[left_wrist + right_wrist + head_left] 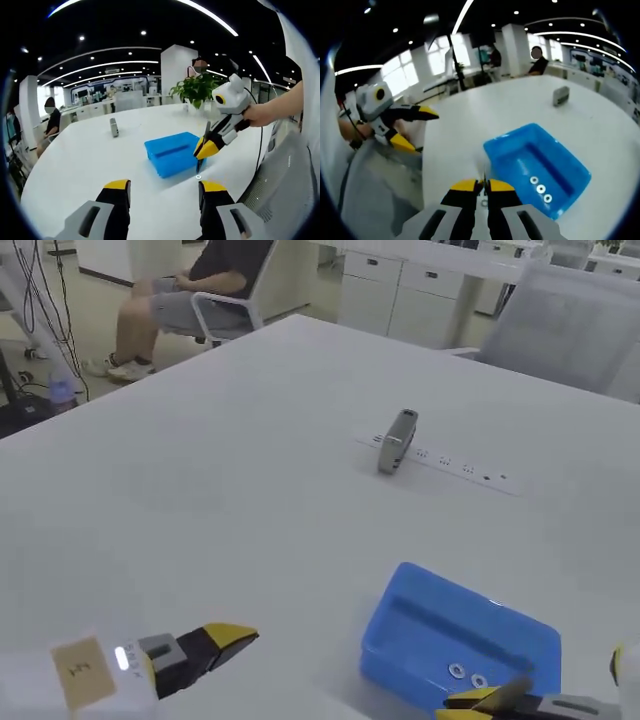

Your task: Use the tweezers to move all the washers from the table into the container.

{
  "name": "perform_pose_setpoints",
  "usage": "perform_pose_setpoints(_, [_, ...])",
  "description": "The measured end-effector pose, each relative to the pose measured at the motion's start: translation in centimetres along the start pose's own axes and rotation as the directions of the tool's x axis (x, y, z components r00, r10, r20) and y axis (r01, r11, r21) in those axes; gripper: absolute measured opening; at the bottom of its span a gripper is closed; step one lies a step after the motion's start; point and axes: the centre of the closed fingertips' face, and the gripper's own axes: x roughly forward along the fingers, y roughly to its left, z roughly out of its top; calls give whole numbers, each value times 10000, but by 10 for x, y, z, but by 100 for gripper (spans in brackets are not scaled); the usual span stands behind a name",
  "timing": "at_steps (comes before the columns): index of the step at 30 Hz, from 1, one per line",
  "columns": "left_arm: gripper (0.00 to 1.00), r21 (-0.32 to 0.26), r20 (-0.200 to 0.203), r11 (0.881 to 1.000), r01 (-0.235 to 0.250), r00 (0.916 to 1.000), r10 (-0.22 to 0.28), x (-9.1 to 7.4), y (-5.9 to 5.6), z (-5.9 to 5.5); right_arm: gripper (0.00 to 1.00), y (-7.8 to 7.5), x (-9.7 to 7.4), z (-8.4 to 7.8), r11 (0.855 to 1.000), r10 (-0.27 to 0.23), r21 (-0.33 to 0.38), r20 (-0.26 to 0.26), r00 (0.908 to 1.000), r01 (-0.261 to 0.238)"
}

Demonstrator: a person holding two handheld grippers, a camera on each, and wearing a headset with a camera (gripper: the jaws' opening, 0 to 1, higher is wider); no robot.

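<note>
The blue container stands on the white table with three washers lying in it. Two of those washers lie near its front wall. My right gripper is shut on the tweezers, beside the container. The tweezers' tips point down at one washer lying on the table by the container's corner; whether they touch it I cannot tell. My left gripper is open and holds nothing, and sits low at the left, apart from the container.
A small grey device stands on an inset socket strip in the table's middle. A person sits on a chair beyond the far edge. A grey chair back is at the far right.
</note>
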Motion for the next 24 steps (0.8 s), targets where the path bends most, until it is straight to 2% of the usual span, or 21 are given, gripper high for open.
perform_pose_setpoints(6, [60, -357, 598, 9994, 42, 9982, -20, -2, 1, 10, 4, 0, 3, -14, 9999, -51, -153, -484, 9988, 43])
perform_pose_setpoints(9, [65, -560, 1006, 9984, 15, 9949, 42, -4, 3, 17, 4, 0, 3, -15, 9999, -92, -146, -533, 9985, 85])
perform_pose_setpoints(15, [72, -728, 1474, 9973, 67, 9891, 41, -5, 3, 25, 4, 3, 6, -16, 9988, -208, -457, -792, 9966, 172])
perform_pose_setpoints(24, [74, -653, 1636, 9979, 30, 9865, 78, -7, 2, 29, 4, 7, 9, -14, 9959, -336, -873, -967, 9947, 252])
